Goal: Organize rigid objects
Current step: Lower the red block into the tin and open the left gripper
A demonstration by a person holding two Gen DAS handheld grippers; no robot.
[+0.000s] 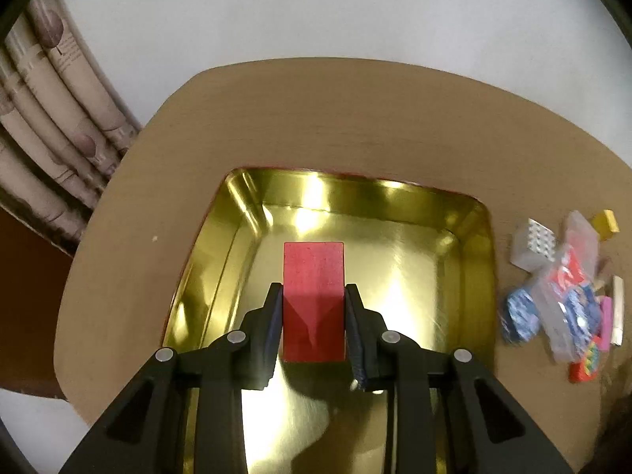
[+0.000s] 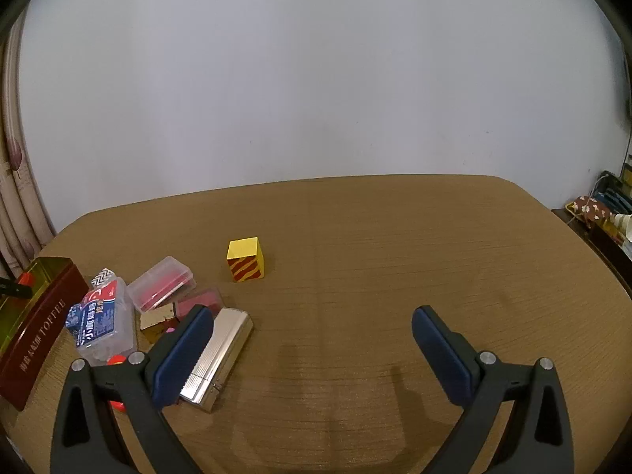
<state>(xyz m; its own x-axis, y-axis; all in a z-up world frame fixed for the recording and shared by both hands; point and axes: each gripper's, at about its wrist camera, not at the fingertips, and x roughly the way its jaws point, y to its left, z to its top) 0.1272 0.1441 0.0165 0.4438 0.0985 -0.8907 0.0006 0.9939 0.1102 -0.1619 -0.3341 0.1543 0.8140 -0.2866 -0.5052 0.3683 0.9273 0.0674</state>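
Note:
My left gripper (image 1: 314, 296) is shut on a red block (image 1: 313, 276) and holds it over the inside of a gold-lined tin (image 1: 470, 245). In the right wrist view the same tin (image 2: 43, 316) stands at the far left, dark red outside with "TOFFEE" on its side. My right gripper (image 2: 312, 330) is open and empty above bare table. A pile of small things lies to its left: a silver metal case (image 2: 221, 355), clear plastic boxes (image 2: 162, 282), a blue-labelled box (image 2: 98, 320). A yellow cube with red stripes (image 2: 245, 259) stands alone behind the pile.
The wooden table (image 2: 395, 276) has rounded corners and a white wall behind it. Curtains (image 1: 51, 118) hang beyond the table's left edge. The pile (image 1: 568, 288) also shows right of the tin in the left wrist view. Clutter sits on a shelf (image 2: 600, 209) at the far right.

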